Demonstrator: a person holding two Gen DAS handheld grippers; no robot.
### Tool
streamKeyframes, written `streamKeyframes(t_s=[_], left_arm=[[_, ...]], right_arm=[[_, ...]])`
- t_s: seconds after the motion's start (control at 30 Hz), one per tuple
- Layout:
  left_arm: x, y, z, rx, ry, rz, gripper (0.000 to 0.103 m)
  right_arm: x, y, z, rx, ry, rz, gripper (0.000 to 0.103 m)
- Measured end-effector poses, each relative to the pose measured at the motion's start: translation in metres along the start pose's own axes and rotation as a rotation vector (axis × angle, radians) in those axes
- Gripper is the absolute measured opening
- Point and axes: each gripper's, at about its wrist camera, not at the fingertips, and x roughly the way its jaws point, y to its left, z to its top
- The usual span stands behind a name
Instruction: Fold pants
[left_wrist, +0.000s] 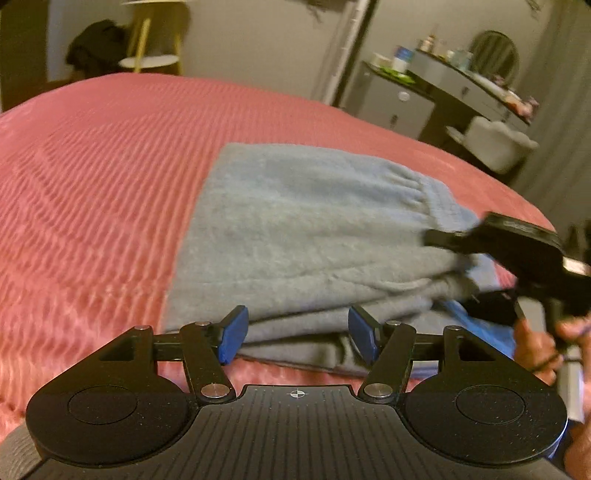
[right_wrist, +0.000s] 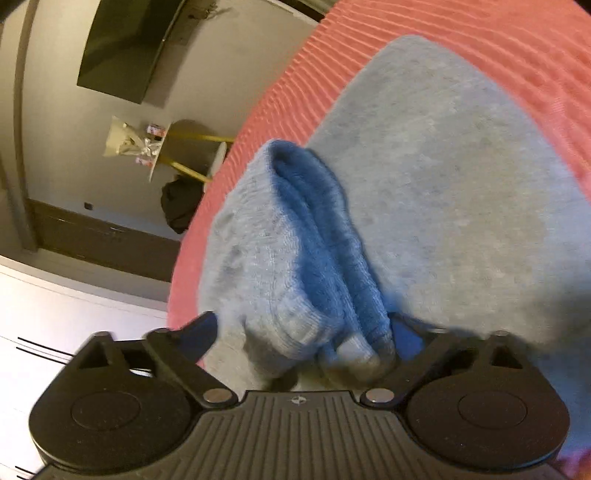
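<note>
Light blue-grey fleece pants lie folded in layers on a pink ribbed bedspread. My left gripper is open, its blue pads either side of the near folded edge, holding nothing. The right gripper shows in the left wrist view at the pants' right end, over the ribbed cuffs. In the right wrist view the right gripper stands wide, with the bunched cuff end of the pants lying between its fingers; the cloth hides the pads, so a grip cannot be told.
A grey vanity desk with a mirror and a white chair stands beyond the bed's right side. A round side table with gold legs and dark clothing stand at the back left. A dark wall screen shows in the right wrist view.
</note>
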Motion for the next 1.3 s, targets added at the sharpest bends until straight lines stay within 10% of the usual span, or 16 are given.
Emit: streamKeyframes(t_s=[0.27, 0.3, 0.4, 0.7, 0.93, 1.2, 1.3], left_arm=[[0.004, -0.008, -0.005, 0.039, 0.036, -0.120, 0.066], [0.004, -0.008, -0.006, 0.036, 0.043, -0.135, 0.066], [0.004, -0.013, -0.008, 0.061, 0.046, -0.161, 0.066], [0.032, -0.010, -0.002, -0.036, 0.098, 0.155, 0.054], [0.027, 0.024, 0.003, -0.281, 0.072, 0.081, 0.049], [0.032, 0.007, 0.002, -0.158, 0.130, 0.033, 0.065], [0.034, -0.003, 0.003, -0.109, 0.125, 0.039, 0.068]], right_arm=[[0.012, 0.000, -0.004, 0.068, 0.025, 0.053, 0.067], [0.011, 0.009, -0.005, 0.032, 0.018, 0.033, 0.051], [0.001, 0.042, -0.012, -0.117, -0.041, -0.025, 0.045], [-0.051, 0.104, -0.019, -0.244, -0.166, 0.129, 0.043], [-0.108, 0.072, 0.001, -0.179, -0.255, 0.162, 0.043], [-0.094, -0.024, 0.008, 0.035, -0.205, -0.138, 0.066], [-0.092, -0.038, 0.006, 0.098, -0.166, -0.123, 0.074]])
